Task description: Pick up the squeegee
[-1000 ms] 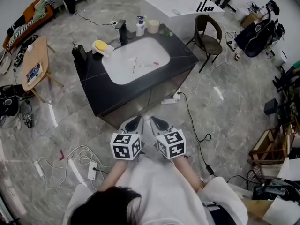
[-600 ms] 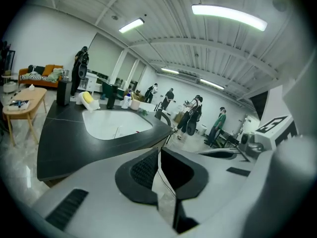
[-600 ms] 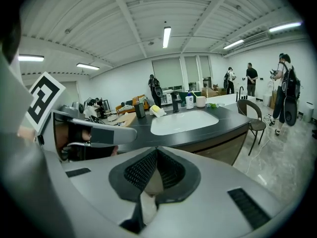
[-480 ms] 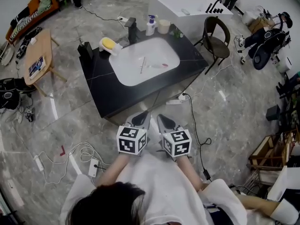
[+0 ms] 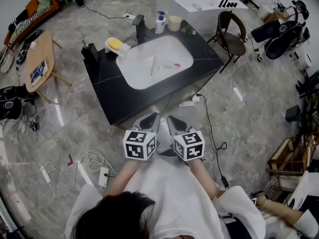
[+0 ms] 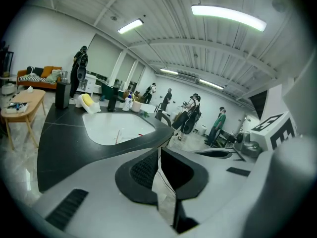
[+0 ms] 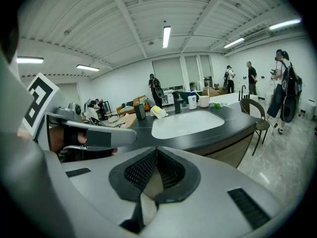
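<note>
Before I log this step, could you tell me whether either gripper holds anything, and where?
Nothing is held: the left gripper and right gripper both have shut, empty jaws.

black surface (image 5: pixel 124 101) with white basin (image 5: pixel 142 76); spray bottle (image 5: pixel 160 22), cream cup (image 5: pixel 174 22), yellow sponge (image 5: pixel 115 44) along far edge. brown chair (image 5: pixel 233 34) at right corner; wooden table (image 5: pixel 42 59) left.

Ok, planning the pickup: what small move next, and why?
Probably move the right gripper forward over the counter toward the squeegee, opening its jaws: it and the left gripper are shut, empty, short of the counter; the squeegee lies in the basin.
</note>
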The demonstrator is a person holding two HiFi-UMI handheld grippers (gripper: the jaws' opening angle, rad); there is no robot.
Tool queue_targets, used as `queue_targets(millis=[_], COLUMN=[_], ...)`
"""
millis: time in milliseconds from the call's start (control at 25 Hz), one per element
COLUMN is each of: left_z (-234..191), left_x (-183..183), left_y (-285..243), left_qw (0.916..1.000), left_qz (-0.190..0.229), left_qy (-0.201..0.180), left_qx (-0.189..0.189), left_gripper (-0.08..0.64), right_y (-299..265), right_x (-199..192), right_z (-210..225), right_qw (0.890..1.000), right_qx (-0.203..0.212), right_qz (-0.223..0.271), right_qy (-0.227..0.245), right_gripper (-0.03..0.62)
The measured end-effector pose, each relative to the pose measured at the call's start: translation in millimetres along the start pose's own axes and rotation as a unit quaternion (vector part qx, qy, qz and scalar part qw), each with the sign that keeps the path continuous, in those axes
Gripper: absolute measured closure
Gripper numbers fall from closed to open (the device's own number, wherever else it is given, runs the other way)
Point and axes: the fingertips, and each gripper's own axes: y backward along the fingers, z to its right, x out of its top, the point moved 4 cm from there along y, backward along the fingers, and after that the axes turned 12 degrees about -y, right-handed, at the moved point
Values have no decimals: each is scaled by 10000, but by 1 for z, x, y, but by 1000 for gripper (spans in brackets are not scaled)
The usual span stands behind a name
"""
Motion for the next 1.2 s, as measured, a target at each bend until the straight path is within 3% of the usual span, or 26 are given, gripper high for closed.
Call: queue_targets(millis=[720,1200], left_z=[-8,-8], left_x=[1,17], left_y=[1,-38], left_qw=[9997,9994], left_qz=[112,89], left_qy=[80,67], left_qx=[183,339], left_gripper=[520,520], right_y=[-1,-24], right_x=[0,34], right_z=[-4,29], right_qw=[9998,9994], right_qx=[173,301], right_qz=[31,155], right_qy=[-60,-6], right_gripper=[565,565])
